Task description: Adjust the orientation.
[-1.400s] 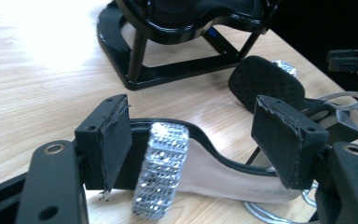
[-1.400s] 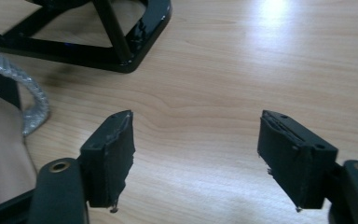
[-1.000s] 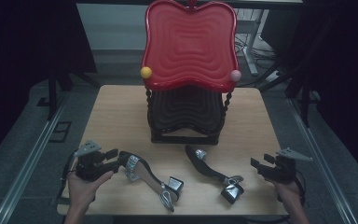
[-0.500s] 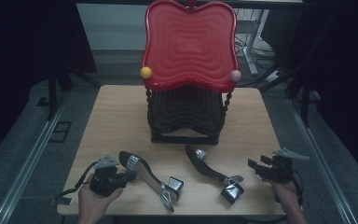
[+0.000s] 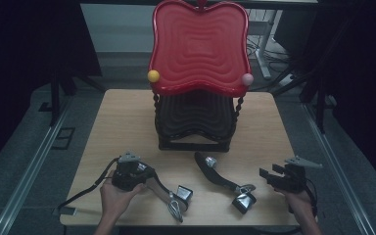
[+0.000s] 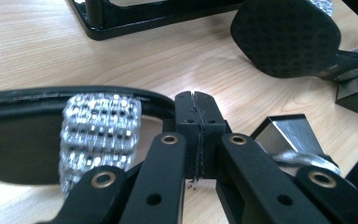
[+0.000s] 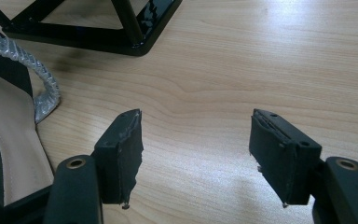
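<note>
On my left gripper the fingers are pressed flat together, pad to pad, and I can see nothing caught between them. Their tips sit right against the black rim of the near sandal, just beside its glittering toe strap. I cannot tell whether they touch the rim. That sandal lies on the bench at the near left, with its silver block heel just right of the fingers.

On my right gripper the fingers stand wide apart over bare wood, holding nothing. The second sandal lies to their left on the bench. From the high view it sits between my two hands, toe towards the rack and heel towards me. Its beige insole and sparkly strap show at the left edge of the right gripper view.

Beyond both sandals stands the shoe rack, with a red wavy top tier over a black lower tier, at the middle of the bench's far half.
</note>
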Tool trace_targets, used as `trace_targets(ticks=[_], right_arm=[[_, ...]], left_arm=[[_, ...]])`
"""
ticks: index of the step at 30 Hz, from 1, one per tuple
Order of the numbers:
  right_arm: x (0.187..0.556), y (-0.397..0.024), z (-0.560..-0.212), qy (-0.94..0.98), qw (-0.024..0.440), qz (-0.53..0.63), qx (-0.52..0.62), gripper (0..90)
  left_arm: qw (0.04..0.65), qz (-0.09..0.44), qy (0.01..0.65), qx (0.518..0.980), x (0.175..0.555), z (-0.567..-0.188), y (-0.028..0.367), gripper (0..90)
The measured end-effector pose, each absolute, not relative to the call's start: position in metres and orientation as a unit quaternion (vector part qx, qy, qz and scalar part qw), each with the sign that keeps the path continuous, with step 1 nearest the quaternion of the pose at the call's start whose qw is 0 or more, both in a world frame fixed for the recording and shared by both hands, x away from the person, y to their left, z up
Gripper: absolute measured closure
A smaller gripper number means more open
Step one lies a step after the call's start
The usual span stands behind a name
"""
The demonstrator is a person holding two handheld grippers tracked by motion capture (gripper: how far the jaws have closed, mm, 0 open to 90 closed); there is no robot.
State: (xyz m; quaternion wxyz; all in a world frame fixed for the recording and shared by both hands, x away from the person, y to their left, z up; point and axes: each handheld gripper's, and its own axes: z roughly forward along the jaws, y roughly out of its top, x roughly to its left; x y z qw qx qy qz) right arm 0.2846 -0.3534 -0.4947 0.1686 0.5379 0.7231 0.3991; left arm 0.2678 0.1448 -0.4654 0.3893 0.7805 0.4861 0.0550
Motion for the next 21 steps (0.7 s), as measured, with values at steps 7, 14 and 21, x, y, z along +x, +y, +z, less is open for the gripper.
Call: trace_targets(ticks=[7,14,21], right_arm=[[0.285,-0.354,-0.495,0.722,0.168,0.395,0.542,34.3],[0.285,-0.355,-0.495,0.721,0.17,0.394,0.545,34.3],[0.285,-0.358,-0.496,0.713,0.17,0.392,0.556,34.4]], left_arm=[[0.373,0.049,0.49,0.786,0.281,-0.475,0.139,89.7],[0.368,0.029,0.491,0.789,0.294,-0.483,0.133,89.7],[0.386,0.028,0.487,0.783,0.292,-0.468,0.133,89.7]])
